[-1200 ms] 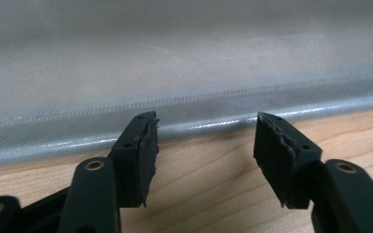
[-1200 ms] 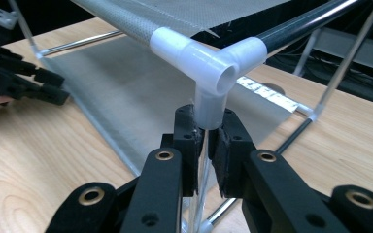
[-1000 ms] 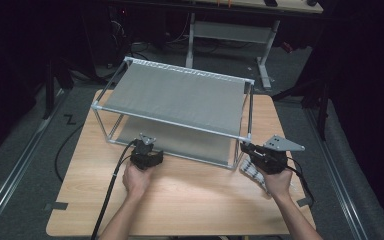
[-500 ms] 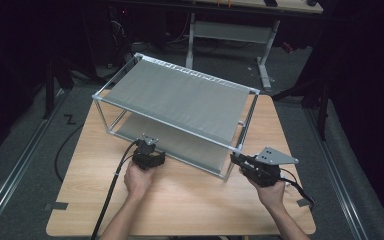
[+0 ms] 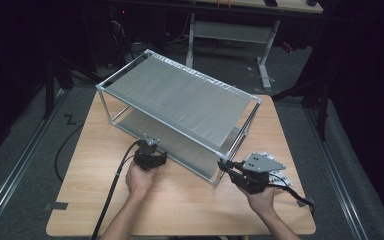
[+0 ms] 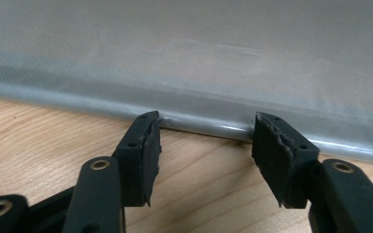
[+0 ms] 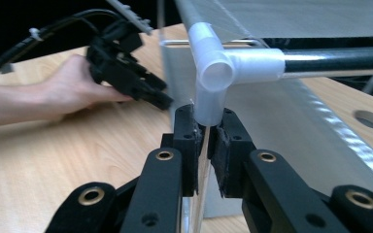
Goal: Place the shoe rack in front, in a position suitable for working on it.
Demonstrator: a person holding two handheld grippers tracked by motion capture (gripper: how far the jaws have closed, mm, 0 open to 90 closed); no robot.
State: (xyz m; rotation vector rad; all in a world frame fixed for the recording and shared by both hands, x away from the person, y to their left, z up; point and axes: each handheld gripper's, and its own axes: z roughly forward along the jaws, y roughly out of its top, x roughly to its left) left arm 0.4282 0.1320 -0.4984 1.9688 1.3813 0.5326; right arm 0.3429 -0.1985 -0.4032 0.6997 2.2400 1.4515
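Note:
A two-tier rack (image 5: pixel 180 97) of white tubes with grey mesh shelves stands skewed on the wooden table (image 5: pixel 190 205). My right gripper (image 5: pixel 222 165) is shut on the rack's near right corner post, low down. In the right gripper view the jaws (image 7: pixel 206 124) clamp the post just under its white corner connector (image 7: pixel 213 73). My left gripper (image 5: pixel 151 149) sits open at the lower shelf's front edge. In the left gripper view its fingers (image 6: pixel 205 141) straddle that rounded edge (image 6: pixel 199 124) without touching it.
A small pale object (image 5: pixel 279 176) lies on the table by the right hand. The table has a round hole (image 7: pixel 369 119) past the rack. Cables trail from both grippers off the near edge. A desk frame (image 5: pixel 230 30) stands behind on the dark floor.
The rack has swung clockwise: its near right corner came left and toward the person, held by my right gripper. The left gripper has stayed in place.

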